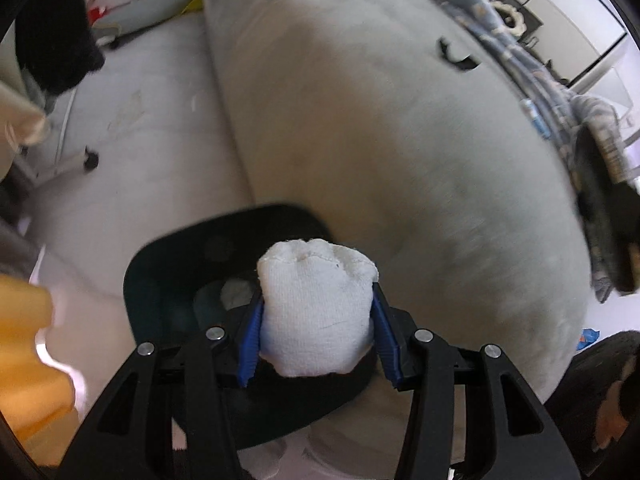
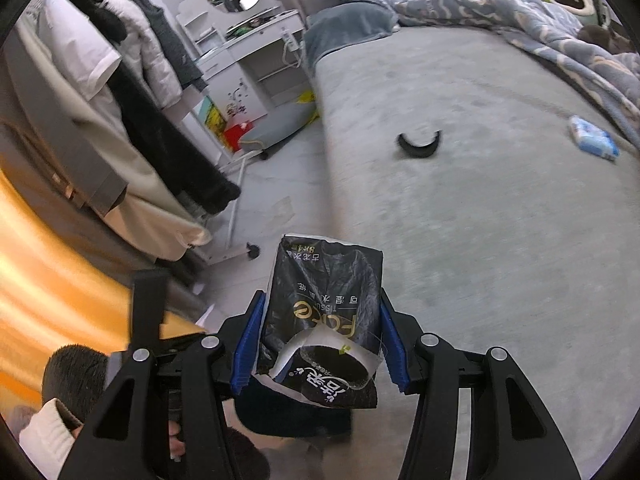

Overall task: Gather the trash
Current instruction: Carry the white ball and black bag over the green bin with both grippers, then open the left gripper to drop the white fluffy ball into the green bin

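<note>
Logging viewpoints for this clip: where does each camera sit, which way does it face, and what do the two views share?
Left wrist: on the left gripper, looking down past a white cloth wad at a black bin beside the grey bed.
Right wrist: on the right gripper, looking along the bed toward the headboard; it grips a black tissue pack.
Shared: the bed and the black curved band.

Black angular left tool [image 1: 316, 334] and right tool [image 2: 320, 340], blue ribbed pads [image 1: 250, 338], round silver screws [image 2: 428, 338].

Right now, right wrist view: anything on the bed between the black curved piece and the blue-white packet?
Nothing: bare grey bedsheet between the black curved piece and blue-white packet, right wrist view.
</note>
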The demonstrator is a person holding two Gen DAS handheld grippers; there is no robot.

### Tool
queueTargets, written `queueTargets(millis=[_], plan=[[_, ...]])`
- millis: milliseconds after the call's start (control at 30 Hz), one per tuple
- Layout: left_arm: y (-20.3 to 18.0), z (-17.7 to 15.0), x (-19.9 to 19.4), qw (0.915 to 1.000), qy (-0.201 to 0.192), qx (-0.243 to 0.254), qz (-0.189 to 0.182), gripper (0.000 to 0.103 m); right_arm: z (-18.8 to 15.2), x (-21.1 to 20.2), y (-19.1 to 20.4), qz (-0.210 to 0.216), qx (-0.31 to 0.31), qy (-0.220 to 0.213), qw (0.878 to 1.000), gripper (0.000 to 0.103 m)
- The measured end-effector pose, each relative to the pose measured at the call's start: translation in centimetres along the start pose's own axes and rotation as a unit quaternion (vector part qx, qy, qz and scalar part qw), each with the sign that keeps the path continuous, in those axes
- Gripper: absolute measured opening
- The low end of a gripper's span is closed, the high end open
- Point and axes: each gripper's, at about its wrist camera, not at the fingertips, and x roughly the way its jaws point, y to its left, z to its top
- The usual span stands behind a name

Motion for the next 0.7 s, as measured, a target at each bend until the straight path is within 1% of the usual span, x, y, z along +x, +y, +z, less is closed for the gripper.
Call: queueTargets(millis=[100,167,233,433,533,600,700], plan=[[1.5,-0.8,1.4,0.9993,0.034,-0.013,0.006,0.052,0.0,0.7,1.1,0.004,-0.01,0.004,1.0,0.054],[2.4,-1.3,2.4,0.9981,0.057,-0.017,0.018,0.052,0.0,1.1,1.7,0.007,-0.013,0.007,1.0,0.054],[3.6,-1.8,3.2,0.9965,0.076,-0.032,0.016,0.052,0.0,1.7,2.1,0.01,-0.015,0.01,1.0,0.054],[5.3,-2.9,4.4,0.9923,0.11,-0.056,0.009,0.055,-0.1,3.5,3.5,0.02,-0.025,0.025,0.999,0.054],[5.8,-3.2,4.5,0.9913,0.115,-0.064,0.001,0.063,-0.2,4.6,4.3,0.019,-0.036,0.034,0.999,0.054],[6.3,-3.6,4.5,0.9904,0.121,-0.066,-0.003,0.07,-0.3,5.3,4.6,0.017,-0.039,0.041,0.998,0.054],[7.0,-3.9,4.6,0.9901,0.122,-0.068,-0.003,0.076,-0.3,6.2,4.9,0.016,-0.042,0.047,0.998,0.054]])
